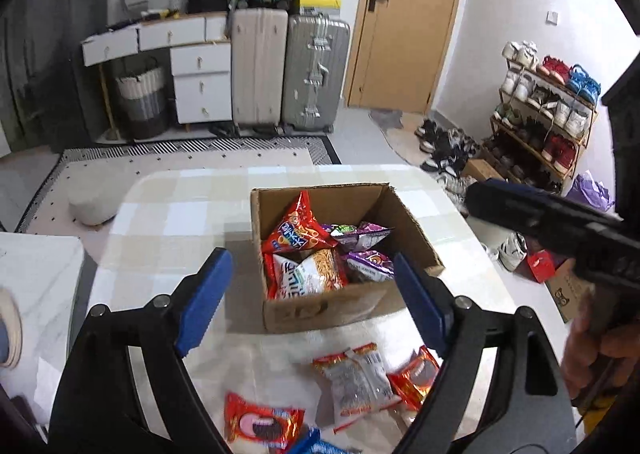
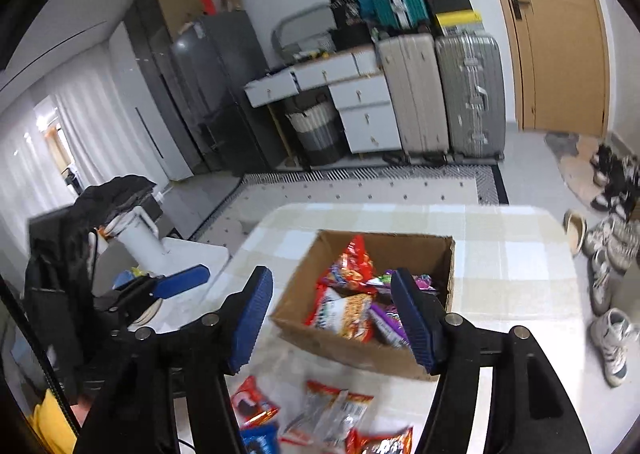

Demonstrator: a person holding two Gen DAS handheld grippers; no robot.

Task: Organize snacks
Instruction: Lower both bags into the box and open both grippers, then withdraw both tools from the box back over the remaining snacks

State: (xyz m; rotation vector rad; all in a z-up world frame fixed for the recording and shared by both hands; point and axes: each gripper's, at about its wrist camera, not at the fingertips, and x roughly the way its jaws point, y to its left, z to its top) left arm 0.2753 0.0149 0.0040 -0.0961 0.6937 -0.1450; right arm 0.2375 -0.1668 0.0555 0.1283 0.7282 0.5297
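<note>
Left wrist view: the cardboard box (image 1: pixel 344 294) of snack packets (image 1: pixel 308 254) sits mid-table (image 1: pixel 168 214), loose packets (image 1: pixel 360 382) nearer. The left gripper (image 1: pixel 312 294) and right gripper (image 2: pixel 332 318) both gape empty above them.

My left gripper (image 1: pixel 306 296) and right gripper (image 2: pixel 334 318) look alike: black frames, round silver screws, ribbed blue pads (image 1: pixel 206 300); possibly a yellow sleeve (image 2: pixel 50 420) lower left.

No legible txt; snack pack (image 1: pixel 297 235) print too blurry.
</note>
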